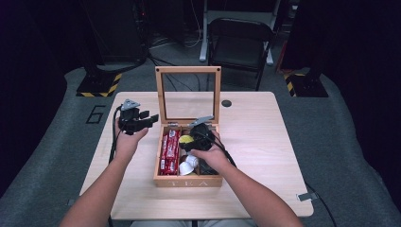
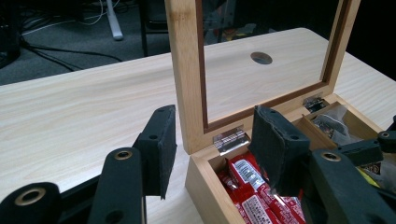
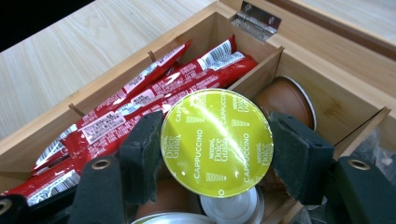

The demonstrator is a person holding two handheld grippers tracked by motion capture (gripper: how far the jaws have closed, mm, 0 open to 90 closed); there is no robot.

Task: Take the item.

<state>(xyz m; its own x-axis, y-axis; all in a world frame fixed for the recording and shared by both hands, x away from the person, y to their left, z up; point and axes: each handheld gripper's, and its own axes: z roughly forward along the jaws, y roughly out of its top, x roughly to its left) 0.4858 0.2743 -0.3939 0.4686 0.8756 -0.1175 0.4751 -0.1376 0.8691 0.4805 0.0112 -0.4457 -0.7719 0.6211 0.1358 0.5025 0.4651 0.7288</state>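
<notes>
A wooden tea box [image 1: 188, 181] stands open mid-table, its glass lid [image 1: 188, 70] upright. Red stick packets [image 3: 140, 102] fill its left compartment, and coffee capsules lie in the middle one. My right gripper [image 3: 217, 149] hangs over the middle compartment, shut on a yellow-green cappuccino capsule [image 3: 217, 140] with one pad at each side of its foil top. Below it are a brown capsule [image 3: 285, 98] and a silver-topped one [image 3: 231, 210]. My left gripper [image 2: 215, 144] is open with nothing between its jaws, at the box's back left corner near the hinge [image 2: 229, 138]. The high view places this gripper [image 1: 142, 120] left of the box.
The box's right compartment [image 2: 334, 123] holds dark wrapped items. A round cable hole [image 1: 226, 103] sits in the tabletop behind the box on the right. A folding chair [image 1: 239, 42] stands beyond the far edge. Bare wood lies on both sides of the box.
</notes>
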